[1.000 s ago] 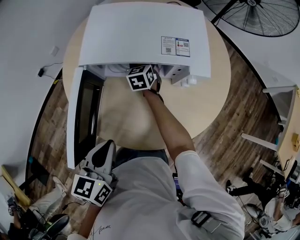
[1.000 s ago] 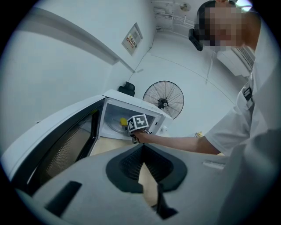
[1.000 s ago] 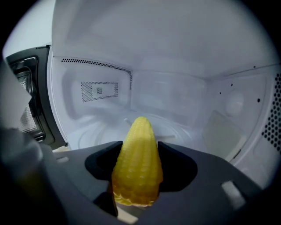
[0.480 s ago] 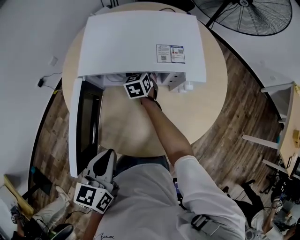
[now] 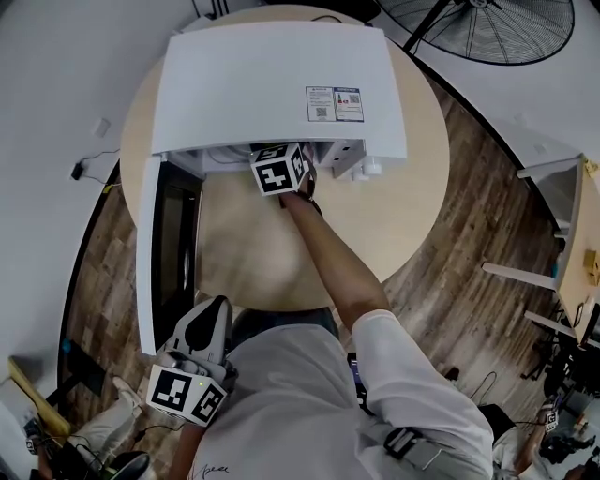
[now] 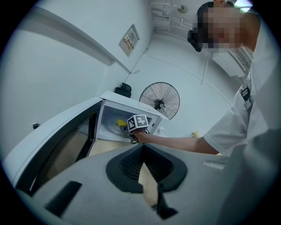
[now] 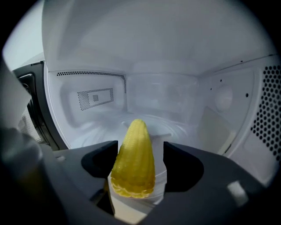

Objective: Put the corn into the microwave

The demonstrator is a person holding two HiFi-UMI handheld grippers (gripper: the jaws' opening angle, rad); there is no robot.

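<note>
A yellow corn cob (image 7: pixel 134 162) lies between the jaws of my right gripper (image 7: pixel 140 151), inside the white microwave (image 5: pixel 281 84), over its glass turntable (image 7: pixel 175 127). The jaws are opening, and a gap shows on the cob's right side. From the head view only the right gripper's marker cube (image 5: pixel 279 169) shows, at the oven's mouth. The microwave door (image 5: pixel 150 253) hangs open to the left. My left gripper (image 5: pixel 208 323) is held low by the person's body, its tips together and holding nothing. In the left gripper view the corn (image 6: pixel 120 124) shows as a yellow spot in the cavity.
The microwave stands on a round wooden table (image 5: pixel 403 216). A floor fan (image 5: pixel 506 28) stands behind the table at the right. The open door takes up the table's left side. The cavity's perforated right wall (image 7: pixel 265 110) is close to the right jaw.
</note>
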